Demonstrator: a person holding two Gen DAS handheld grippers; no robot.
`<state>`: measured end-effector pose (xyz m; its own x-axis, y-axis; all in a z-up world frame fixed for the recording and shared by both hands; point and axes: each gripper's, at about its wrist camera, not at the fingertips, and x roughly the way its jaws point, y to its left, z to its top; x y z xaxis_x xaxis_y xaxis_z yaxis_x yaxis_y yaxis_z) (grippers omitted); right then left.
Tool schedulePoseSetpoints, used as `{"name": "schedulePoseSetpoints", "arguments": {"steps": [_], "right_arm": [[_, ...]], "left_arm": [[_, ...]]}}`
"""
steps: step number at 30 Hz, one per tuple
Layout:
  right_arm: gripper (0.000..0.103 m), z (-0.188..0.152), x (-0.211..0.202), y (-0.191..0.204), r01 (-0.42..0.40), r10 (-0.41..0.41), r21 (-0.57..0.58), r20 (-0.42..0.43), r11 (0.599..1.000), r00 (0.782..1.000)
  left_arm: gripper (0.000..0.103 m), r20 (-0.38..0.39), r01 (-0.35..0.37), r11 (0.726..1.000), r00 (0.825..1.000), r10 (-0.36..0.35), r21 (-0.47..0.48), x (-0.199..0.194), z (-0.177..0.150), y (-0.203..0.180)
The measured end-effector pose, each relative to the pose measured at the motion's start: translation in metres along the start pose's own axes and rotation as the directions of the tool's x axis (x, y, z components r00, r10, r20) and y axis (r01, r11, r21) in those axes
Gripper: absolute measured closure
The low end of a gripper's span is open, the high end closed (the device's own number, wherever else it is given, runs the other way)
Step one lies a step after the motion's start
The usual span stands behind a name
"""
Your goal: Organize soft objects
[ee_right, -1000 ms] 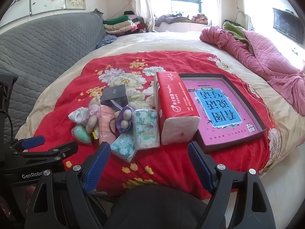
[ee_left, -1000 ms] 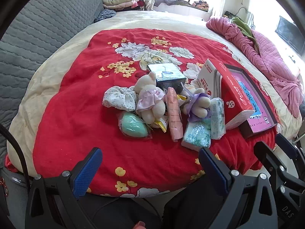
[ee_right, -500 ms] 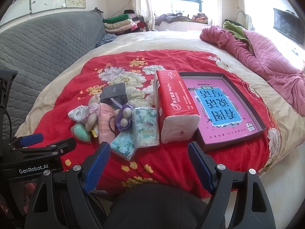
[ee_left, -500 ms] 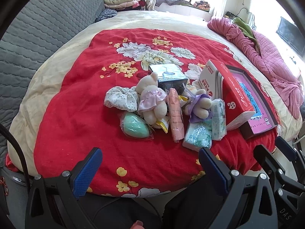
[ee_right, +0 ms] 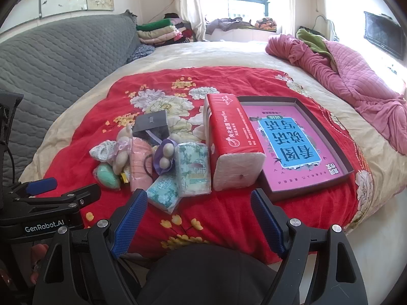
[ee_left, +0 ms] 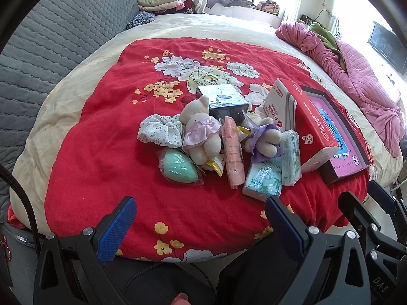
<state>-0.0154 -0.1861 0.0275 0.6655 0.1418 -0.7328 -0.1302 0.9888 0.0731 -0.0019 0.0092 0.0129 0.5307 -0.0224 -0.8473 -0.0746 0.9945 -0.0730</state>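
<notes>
Both hand-held grippers, left (ee_left: 199,225) and right (ee_right: 198,218), spread wide, empty, hovering off bed edge; soft pile (ee_left: 221,142) mid red blanket (ee_left: 106,152), bare blanket around

Right gripper (ee_right: 198,218) hovers, jaws apart, before tissue packs (ee_right: 194,167) on the red blanket (ee_right: 229,208).

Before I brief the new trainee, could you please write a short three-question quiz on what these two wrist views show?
1. True or false: the left tool is shut on the mint-green egg-shaped sponge in clear wrap.
2. What lies directly against the shallow dark tray with the pink printed base: A) the red tissue pack with a white end, B) the floral white fabric scrunchie, C) the dark grey box?
3. Fill in: the right tool is ____ and holds nothing.

Key: 1 false; 2 A; 3 open.
</notes>
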Motion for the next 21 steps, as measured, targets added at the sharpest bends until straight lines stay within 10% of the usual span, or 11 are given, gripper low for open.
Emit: {"name": "schedulePoseSetpoints", "arguments": {"steps": [21], "right_arm": [[0.019, -0.001, 0.015, 0.004, -0.024, 0.025, 0.014, -0.039, 1.000, 0.999]], "left_arm": [[0.002, -0.034, 0.017, 0.998, 0.999, -0.019, -0.065, 0.009, 0.000, 0.026]]}}
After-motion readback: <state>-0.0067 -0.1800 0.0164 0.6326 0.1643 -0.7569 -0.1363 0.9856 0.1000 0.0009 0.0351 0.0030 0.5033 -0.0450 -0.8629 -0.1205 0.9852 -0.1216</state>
